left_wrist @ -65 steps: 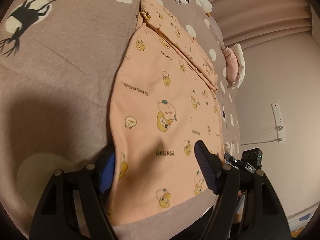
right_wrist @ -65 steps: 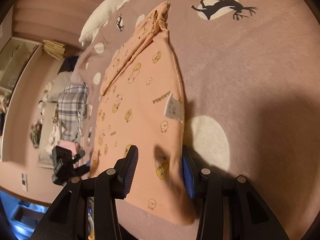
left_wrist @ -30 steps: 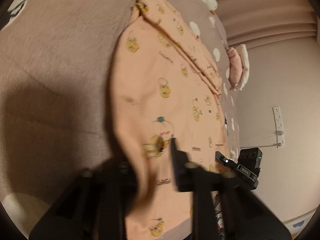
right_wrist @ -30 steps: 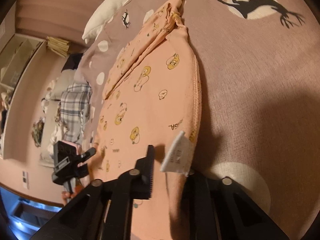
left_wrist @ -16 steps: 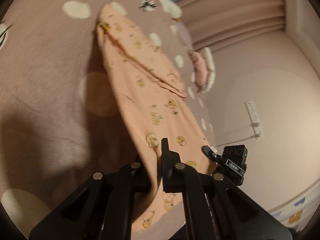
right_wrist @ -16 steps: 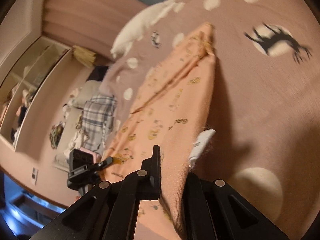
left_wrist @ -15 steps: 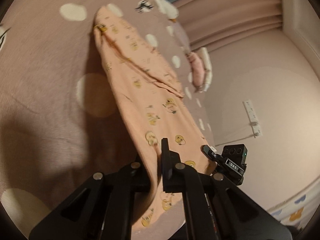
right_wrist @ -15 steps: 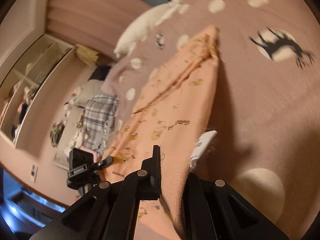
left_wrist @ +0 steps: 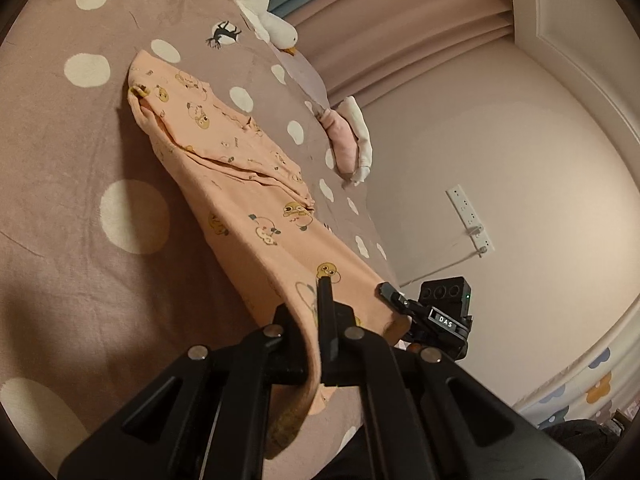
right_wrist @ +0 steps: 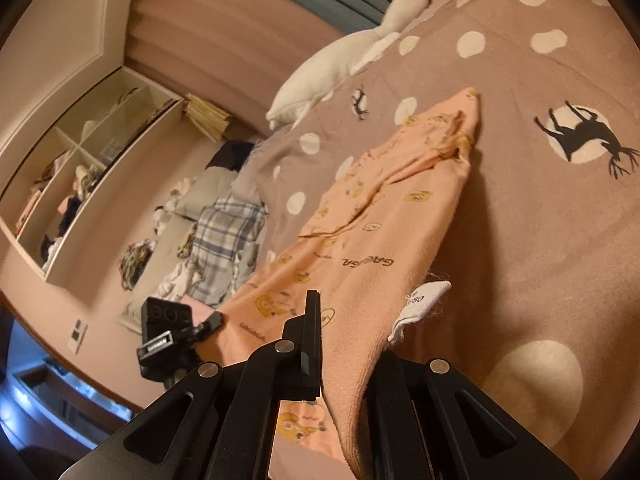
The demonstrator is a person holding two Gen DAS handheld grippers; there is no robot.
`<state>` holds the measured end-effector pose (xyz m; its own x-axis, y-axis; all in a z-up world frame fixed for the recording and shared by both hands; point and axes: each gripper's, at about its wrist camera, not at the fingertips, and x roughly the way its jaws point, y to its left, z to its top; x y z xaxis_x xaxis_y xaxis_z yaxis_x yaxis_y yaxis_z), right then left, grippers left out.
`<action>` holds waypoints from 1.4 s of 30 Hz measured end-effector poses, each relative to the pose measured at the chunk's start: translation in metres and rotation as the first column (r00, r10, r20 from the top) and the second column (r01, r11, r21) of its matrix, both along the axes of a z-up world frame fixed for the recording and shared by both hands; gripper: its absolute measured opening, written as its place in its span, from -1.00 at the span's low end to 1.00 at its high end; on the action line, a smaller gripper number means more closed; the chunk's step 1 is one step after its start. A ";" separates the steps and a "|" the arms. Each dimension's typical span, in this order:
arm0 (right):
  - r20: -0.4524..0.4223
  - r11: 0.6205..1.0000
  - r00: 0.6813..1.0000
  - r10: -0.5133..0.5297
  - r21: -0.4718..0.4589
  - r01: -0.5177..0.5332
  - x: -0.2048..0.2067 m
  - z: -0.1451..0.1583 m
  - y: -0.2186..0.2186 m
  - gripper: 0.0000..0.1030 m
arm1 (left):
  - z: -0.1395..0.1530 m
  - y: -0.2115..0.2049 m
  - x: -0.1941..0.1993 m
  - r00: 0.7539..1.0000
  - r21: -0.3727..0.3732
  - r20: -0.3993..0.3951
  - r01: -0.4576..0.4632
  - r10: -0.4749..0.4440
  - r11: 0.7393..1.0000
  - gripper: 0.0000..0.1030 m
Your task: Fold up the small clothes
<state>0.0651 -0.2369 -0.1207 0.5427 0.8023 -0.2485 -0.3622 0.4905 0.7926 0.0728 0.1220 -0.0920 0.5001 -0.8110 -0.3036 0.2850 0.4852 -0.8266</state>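
A small peach garment (left_wrist: 248, 208) printed with yellow cartoon figures lies stretched across a mauve bedspread (left_wrist: 60, 160). Its near edge is raised off the bed. My left gripper (left_wrist: 314, 312) is shut on the near left corner of the cloth, which hangs down between the black fingers. In the right wrist view the same peach garment (right_wrist: 384, 232) runs away from me, a white care label (right_wrist: 420, 304) sticking out at its right edge. My right gripper (right_wrist: 344, 340) is shut on the near right corner. The far end still rests bunched on the bed.
A white plush goose (right_wrist: 340, 60) lies at the far side of the bed. A pink and white bundle (left_wrist: 348, 140) sits at the bed's edge. A plaid cloth (right_wrist: 224, 236) and a clothes pile lie beyond, near open shelves (right_wrist: 80, 168). The other gripper's camera (left_wrist: 444, 312) shows nearby.
Both grippers have closed on the near corners of the garment and lifted them off the bed. The cloth now slopes up from its far end toward me, and both views have tipped upward.
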 end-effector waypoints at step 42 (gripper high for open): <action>-0.094 1.000 0.995 -0.017 -0.025 0.015 0.085 0.054 -0.006 -0.92 | 0.043 0.021 0.046 0.990 -0.101 0.040 -0.131 0.136 0.986 -1.00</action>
<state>0.1505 -0.2427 -0.0663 0.5285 0.7867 -0.3190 -0.2780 0.5155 0.8105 0.1188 0.1434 -0.0490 0.6176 -0.7608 -0.1996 0.2625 0.4386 -0.8595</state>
